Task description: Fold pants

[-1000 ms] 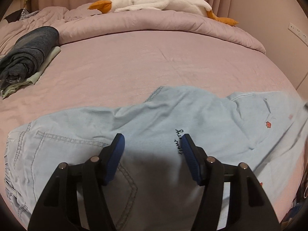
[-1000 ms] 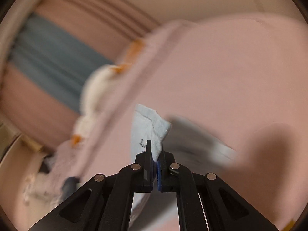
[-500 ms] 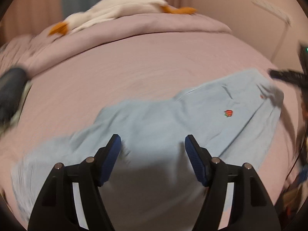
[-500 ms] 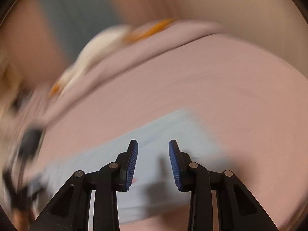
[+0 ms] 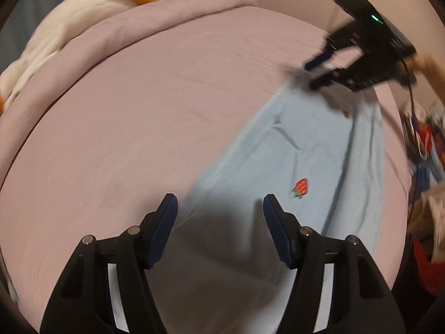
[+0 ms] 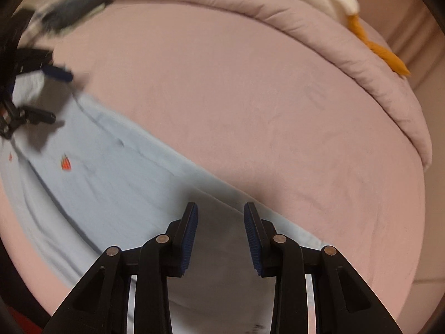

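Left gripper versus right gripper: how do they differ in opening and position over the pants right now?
The left gripper is spread wider than the right gripper. Each hovers over an opposite end of the light blue pants; the left sits nearer the strawberry patch. Both are open, holding nothing, with blue-padded fingers.

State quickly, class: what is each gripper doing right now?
Left gripper: open, holding nothing, over the light blue pants.
Right gripper: open, holding nothing, over the same pants.

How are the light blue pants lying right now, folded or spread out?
Folded lengthwise, seemingly: the pants lie as one long narrow strip on the bed, a second layer's edge showing.
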